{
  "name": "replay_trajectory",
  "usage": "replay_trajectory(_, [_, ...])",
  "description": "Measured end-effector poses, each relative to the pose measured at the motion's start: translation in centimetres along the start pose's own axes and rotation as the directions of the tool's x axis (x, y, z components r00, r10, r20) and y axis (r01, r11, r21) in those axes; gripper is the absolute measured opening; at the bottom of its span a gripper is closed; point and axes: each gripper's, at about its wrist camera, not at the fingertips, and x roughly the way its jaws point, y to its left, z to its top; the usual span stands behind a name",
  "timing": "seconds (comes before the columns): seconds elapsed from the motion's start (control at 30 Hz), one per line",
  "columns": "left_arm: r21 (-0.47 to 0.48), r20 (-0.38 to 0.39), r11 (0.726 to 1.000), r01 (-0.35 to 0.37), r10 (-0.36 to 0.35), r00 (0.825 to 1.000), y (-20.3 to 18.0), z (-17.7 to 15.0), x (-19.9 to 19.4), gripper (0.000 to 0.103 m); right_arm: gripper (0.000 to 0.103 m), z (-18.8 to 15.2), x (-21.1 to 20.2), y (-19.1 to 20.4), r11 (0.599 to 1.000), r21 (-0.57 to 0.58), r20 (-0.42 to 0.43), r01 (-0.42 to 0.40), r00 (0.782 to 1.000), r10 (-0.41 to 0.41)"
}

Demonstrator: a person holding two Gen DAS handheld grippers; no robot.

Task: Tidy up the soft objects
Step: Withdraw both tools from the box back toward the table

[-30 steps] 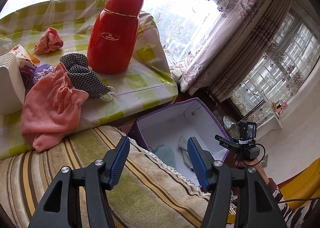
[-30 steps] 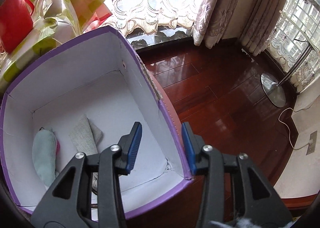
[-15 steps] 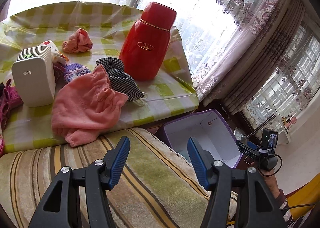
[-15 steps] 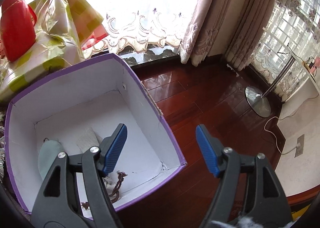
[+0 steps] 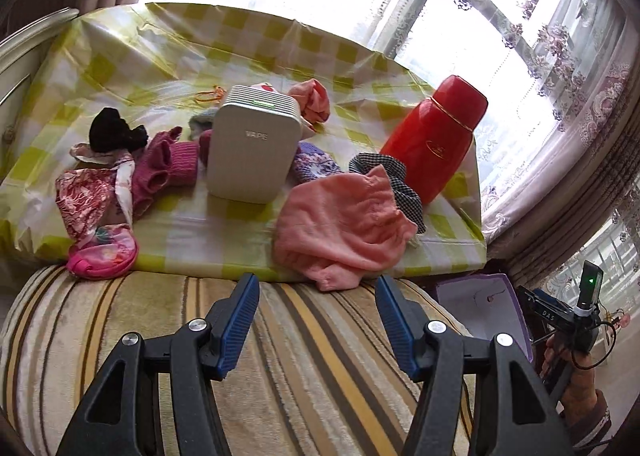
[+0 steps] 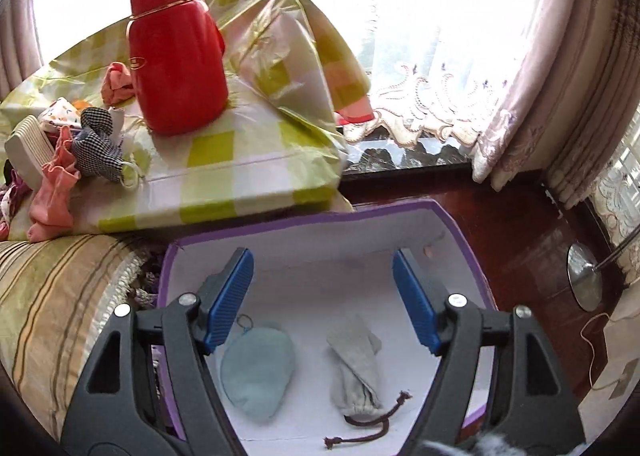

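Note:
Soft items lie on the checked tablecloth (image 5: 180, 68): a pink cloth (image 5: 344, 224), a black-and-white checked cloth (image 5: 396, 180), a magenta knit piece (image 5: 168, 164), a black scrunchie (image 5: 114, 132) and floral pouches (image 5: 92, 192). My left gripper (image 5: 316, 296) hangs open and empty over the striped sofa arm (image 5: 312, 368), just short of the pink cloth. My right gripper (image 6: 322, 276) is open and empty above the purple-rimmed white box (image 6: 304, 222). Inside the box lie a light blue pouch (image 6: 258, 372) and a grey drawstring bag (image 6: 356, 368).
A red flask (image 5: 436, 140) and a white boxy device (image 5: 252, 148) stand among the cloths on the table. The box sits on dark wood floor (image 6: 520, 240) between the sofa arm and the curtains (image 6: 540, 76). A lamp base (image 6: 586, 280) is at the right.
The left gripper swung left, from the box towards the table and its cloths. The right gripper's jaws widened, and it rose and turned to face the box and table.

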Motion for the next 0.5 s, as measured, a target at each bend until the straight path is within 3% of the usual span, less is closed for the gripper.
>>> replay_trajectory(0.07, [-0.035, 0.017, 0.999, -0.028, 0.028, 0.999, 1.6, 0.2, -0.6, 0.061, 0.075, 1.5, 0.4, 2.6, 0.998, -0.052, 0.026, -0.043, 0.999, 0.044])
replay_trajectory(0.27, [-0.108, 0.048, 0.989, -0.103, 0.109, 0.993, 5.7, 0.2, -2.5, 0.061, 0.075, 5.9, 2.0, 9.9, 0.980, -0.186, 0.040, -0.072, 0.996, 0.080])
replay_trajectory(0.5, [-0.192, 0.052, 0.968, -0.164, 0.177, 0.983, 9.6, -0.1, -3.8, 0.061, 0.075, 7.4, 1.7, 14.5, 0.988, -0.071, 0.007, -0.137, 0.990, 0.138])
